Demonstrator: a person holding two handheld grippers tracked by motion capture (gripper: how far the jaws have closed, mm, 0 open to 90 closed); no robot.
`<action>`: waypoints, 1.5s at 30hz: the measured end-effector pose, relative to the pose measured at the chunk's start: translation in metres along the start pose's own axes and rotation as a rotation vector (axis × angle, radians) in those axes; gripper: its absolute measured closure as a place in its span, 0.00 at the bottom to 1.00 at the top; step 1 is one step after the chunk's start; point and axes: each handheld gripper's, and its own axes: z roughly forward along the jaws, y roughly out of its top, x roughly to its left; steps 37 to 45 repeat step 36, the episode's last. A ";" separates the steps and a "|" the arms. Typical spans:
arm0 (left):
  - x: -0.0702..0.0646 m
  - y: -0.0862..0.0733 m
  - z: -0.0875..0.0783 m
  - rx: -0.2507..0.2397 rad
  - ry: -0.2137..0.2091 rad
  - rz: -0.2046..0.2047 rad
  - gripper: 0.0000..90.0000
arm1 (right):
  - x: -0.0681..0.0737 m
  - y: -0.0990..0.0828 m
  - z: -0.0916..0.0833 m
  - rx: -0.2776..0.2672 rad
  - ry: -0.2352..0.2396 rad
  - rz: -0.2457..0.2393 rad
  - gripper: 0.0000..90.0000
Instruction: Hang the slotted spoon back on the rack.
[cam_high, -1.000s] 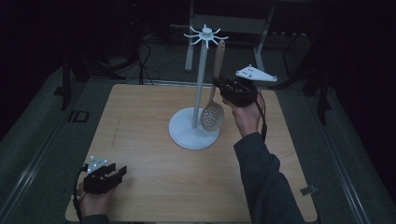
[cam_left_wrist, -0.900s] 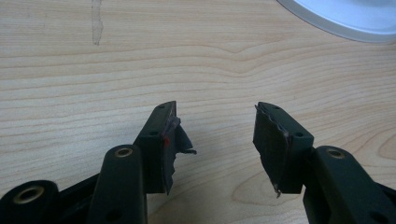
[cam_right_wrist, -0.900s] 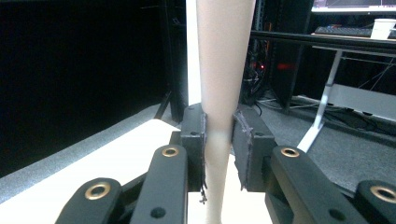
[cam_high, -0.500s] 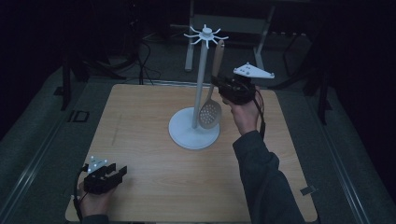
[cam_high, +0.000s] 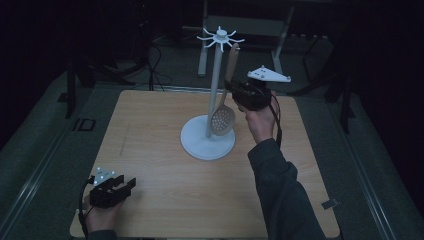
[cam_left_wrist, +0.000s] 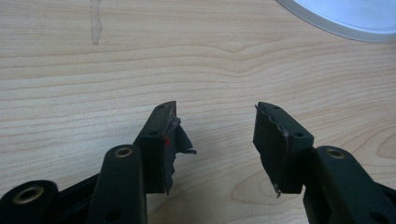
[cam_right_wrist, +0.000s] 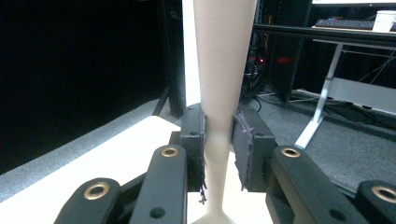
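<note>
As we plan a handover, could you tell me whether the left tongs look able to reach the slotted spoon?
Probably yes: the left tongs are open, with bare table toward the slotted spoon.

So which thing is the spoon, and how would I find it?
Look at the wooden table and find the tall white stand with hooks on top in its middle. Right beside its pole is the slotted spoon, gripped by its handle in the right gripper. It is the tan thing with a round bowl full of little holes.

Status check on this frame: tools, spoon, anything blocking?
Right tool shut on spoon handle, beside stand pole. Left tool open, idle on table. Nothing in the way.
</note>
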 end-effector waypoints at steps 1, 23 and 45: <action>0.000 0.000 0.000 0.000 0.000 0.000 0.56 | 0.000 0.000 0.001 0.000 -0.001 0.002 0.83; -0.001 0.000 0.001 0.000 -0.002 0.002 0.56 | -0.001 -0.001 -0.006 -0.025 -0.016 0.019 0.68; -0.001 0.001 0.001 0.000 0.001 0.008 0.55 | -0.012 -0.016 -0.022 -0.021 -0.087 0.048 0.40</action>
